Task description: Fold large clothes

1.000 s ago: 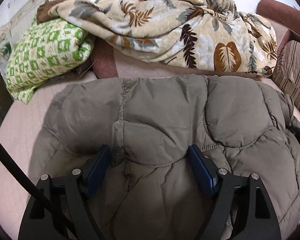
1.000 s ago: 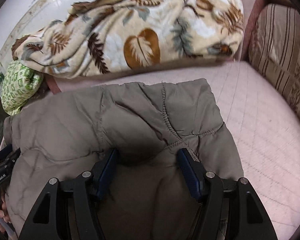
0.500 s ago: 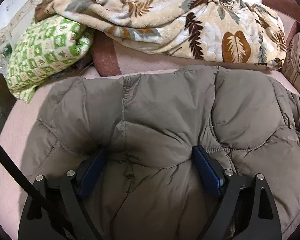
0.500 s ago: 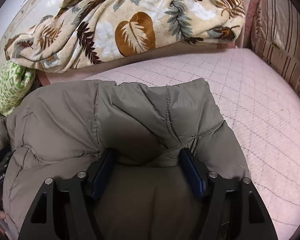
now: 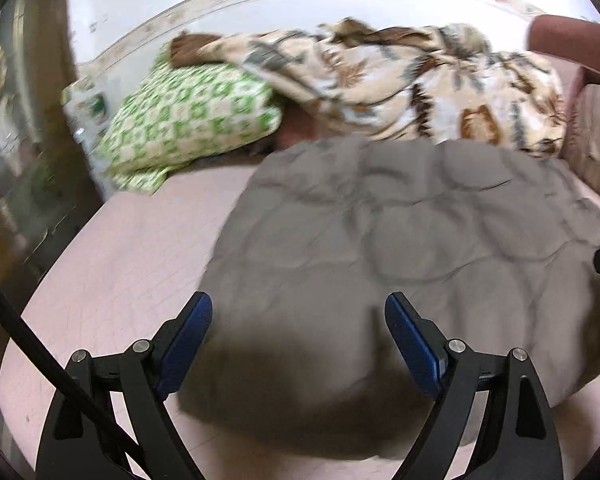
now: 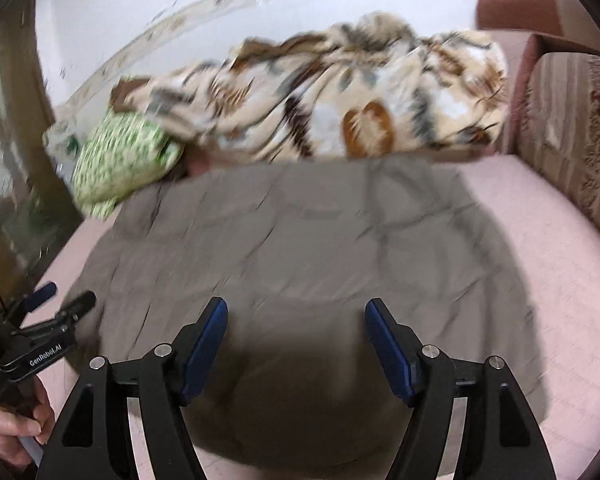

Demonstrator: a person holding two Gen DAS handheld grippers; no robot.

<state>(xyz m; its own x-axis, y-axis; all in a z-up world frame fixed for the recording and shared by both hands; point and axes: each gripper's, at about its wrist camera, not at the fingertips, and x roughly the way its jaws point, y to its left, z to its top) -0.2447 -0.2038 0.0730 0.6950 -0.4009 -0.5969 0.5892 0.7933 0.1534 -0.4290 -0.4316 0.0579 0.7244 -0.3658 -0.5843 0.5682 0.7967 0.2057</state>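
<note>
Left tool (image 5: 298,316): fingers spread wide, pinching nothing, hovering above the near left part of the jacket (image 5: 400,248).
Right tool (image 6: 296,320): fingers spread too, empty, above the jacket's near edge; the two tools flank it from the near side.
Jacket: grey quilted, lying on the pink bed (image 6: 560,280) as a compact, roughly squared bundle with rounded near corners; no sleeves or hood show loose around it.
Progress: judging by that shape, the folds look laid and both tools appear free of it; what may remain is flattening the puffed near edge, one more fold, or moving the bundle. Both pictures are blurred, so seams and layers cannot be counted.
Beyond jacket: a leaf-print blanket (image 5: 400,84) heaped along its far side, touching or nearly so; I cannot tell which.
Far left of jacket: green patterned pillow (image 5: 188,120), partly under the blanket.
Right of jacket: striped cushion (image 6: 576,128), well apart.
Obstacles: bare bed left and right of the jacket; only the blanket crowds it, leaving little room to push further back.
</note>
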